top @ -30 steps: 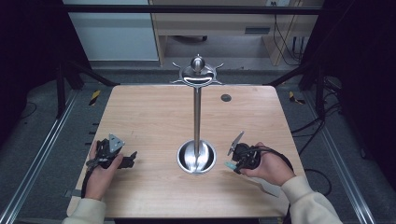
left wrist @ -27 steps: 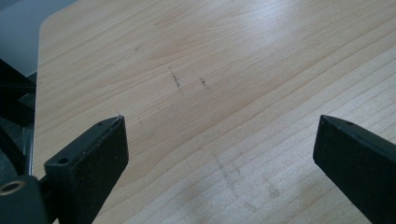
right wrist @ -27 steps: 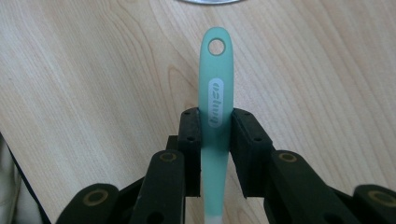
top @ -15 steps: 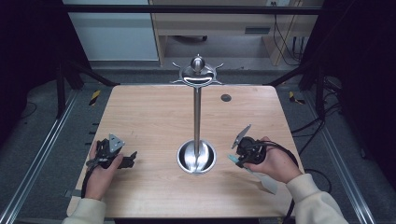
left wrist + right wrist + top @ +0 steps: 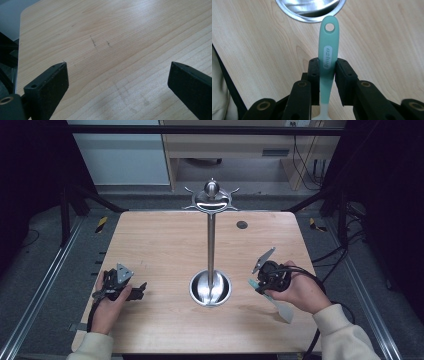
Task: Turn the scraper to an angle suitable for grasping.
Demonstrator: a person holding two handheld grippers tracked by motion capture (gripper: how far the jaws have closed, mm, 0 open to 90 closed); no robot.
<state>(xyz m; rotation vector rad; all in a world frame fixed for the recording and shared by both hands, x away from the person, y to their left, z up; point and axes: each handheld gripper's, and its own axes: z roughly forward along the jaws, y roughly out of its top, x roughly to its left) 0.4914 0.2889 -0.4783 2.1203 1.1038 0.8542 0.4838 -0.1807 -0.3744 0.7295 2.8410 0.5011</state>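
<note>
A pale rounded-corner wooden table is standing on grey carpeted floor between black metal frame bars, with a light wooden bench and a pale blue-white panel sitting behind it in dim surroundings.

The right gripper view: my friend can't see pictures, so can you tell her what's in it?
Two black claw jaws grip the teal handle of a kitchen utensil, maybe a spatula, which points up the picture with a hanging hole near its tip. Beneath it lies a light wooden table, and the rim of a shiny round metal base curves across the top.
</note>
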